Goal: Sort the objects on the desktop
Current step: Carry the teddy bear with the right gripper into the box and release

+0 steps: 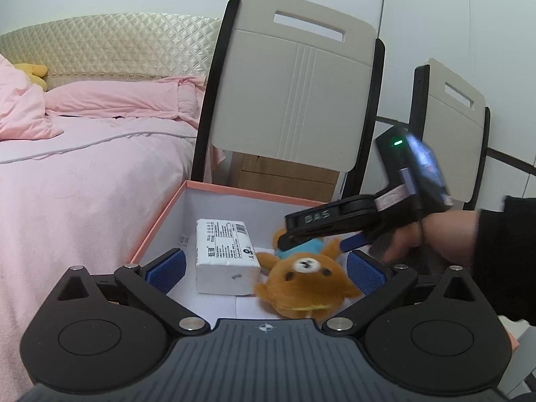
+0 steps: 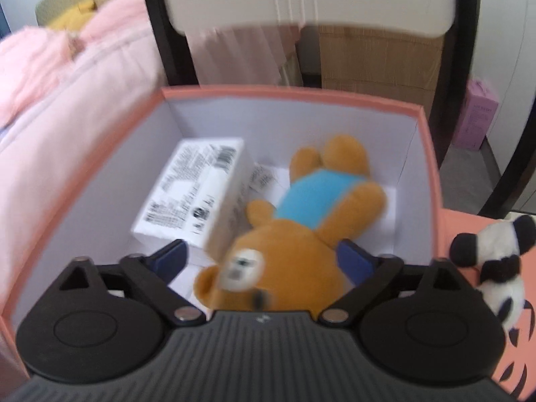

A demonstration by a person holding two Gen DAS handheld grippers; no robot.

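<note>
An open pink box with a white inside holds a white tissue pack on the left and a brown plush bear in a blue shirt on the right. My left gripper is open and empty, held over the near side of the box. My right gripper is open above the bear, which lies free on the box floor; in the left wrist view the right gripper reaches in from the right over the bear.
A small panda plush lies on the pink lid right of the box. Two folding chairs stand behind the box. A bed with pink bedding is on the left.
</note>
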